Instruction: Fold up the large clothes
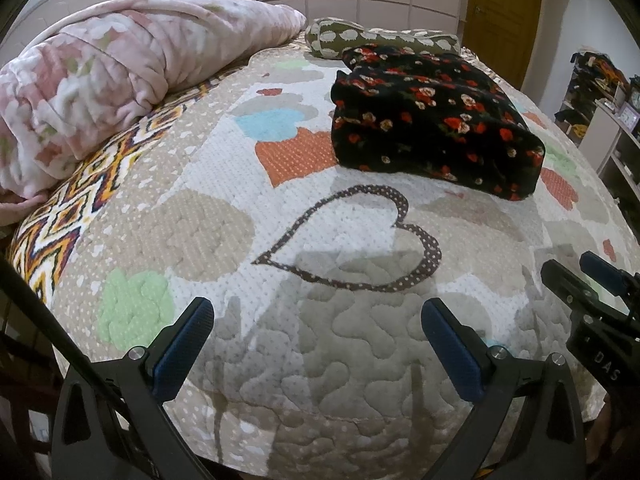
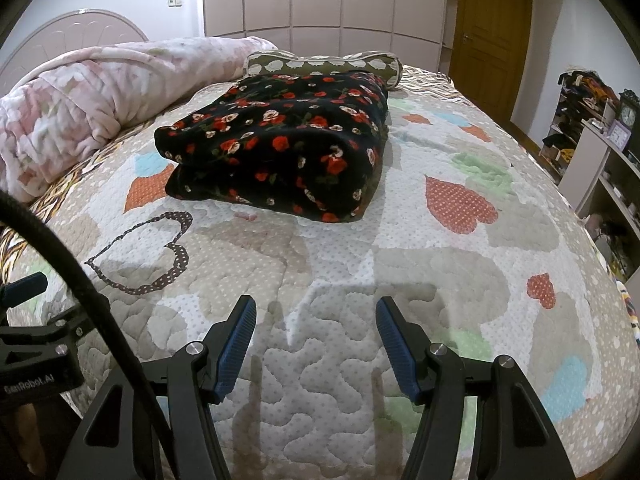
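A black garment with red and cream flowers (image 1: 432,120) lies folded in a thick stack on the quilted bedspread (image 1: 224,216); it also shows in the right wrist view (image 2: 280,144). My left gripper (image 1: 316,312) is open and empty above the near part of the bed, well short of the garment. My right gripper (image 2: 316,312) is open and empty, also over the near part of the bed. The right gripper shows at the right edge of the left wrist view (image 1: 588,276). Part of the left gripper (image 2: 24,284) shows at the left edge of the right wrist view.
A rolled pink floral blanket (image 1: 100,88) lies along the bed's left side. A green pillow with white blobs (image 2: 324,65) sits behind the garment. Shelves with clutter (image 2: 600,136) stand to the right, a wooden door (image 2: 492,36) beyond. A black cable (image 2: 68,264) crosses the left.
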A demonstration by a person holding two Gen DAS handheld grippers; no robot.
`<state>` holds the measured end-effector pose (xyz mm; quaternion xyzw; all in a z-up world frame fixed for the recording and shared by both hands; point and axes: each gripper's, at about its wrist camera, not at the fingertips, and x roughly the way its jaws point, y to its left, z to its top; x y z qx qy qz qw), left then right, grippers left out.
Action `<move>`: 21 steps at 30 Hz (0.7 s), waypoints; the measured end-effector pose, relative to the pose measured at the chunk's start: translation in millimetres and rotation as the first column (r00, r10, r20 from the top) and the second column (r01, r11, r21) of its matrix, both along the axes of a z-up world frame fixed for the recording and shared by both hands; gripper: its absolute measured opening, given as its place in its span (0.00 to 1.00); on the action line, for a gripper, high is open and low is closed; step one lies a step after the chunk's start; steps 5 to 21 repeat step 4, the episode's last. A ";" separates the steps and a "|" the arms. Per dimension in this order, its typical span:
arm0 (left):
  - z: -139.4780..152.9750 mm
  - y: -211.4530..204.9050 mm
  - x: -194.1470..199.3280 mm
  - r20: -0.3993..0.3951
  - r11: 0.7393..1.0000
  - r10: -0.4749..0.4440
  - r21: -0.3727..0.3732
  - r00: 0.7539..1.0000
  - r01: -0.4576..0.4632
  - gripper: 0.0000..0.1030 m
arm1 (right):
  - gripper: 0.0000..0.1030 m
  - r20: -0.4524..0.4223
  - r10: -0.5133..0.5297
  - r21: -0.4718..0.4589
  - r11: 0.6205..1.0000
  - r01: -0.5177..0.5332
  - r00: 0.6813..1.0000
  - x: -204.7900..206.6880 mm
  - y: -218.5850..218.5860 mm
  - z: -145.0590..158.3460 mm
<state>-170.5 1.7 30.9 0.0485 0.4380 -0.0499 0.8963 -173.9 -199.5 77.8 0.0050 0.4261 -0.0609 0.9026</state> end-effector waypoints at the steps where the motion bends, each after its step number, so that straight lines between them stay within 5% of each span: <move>1: 1.5 0.7 0.8 0.011 1.000 0.004 0.008 1.000 -0.004 1.00 | 0.64 0.000 0.001 0.000 1.000 -0.001 1.000 0.7 -1.2 0.2; 21: 6.0 5.9 7.2 0.023 1.000 0.010 0.010 1.000 -0.010 1.00 | 0.64 -0.001 -0.003 0.006 1.000 0.003 1.000 3.5 -6.8 1.3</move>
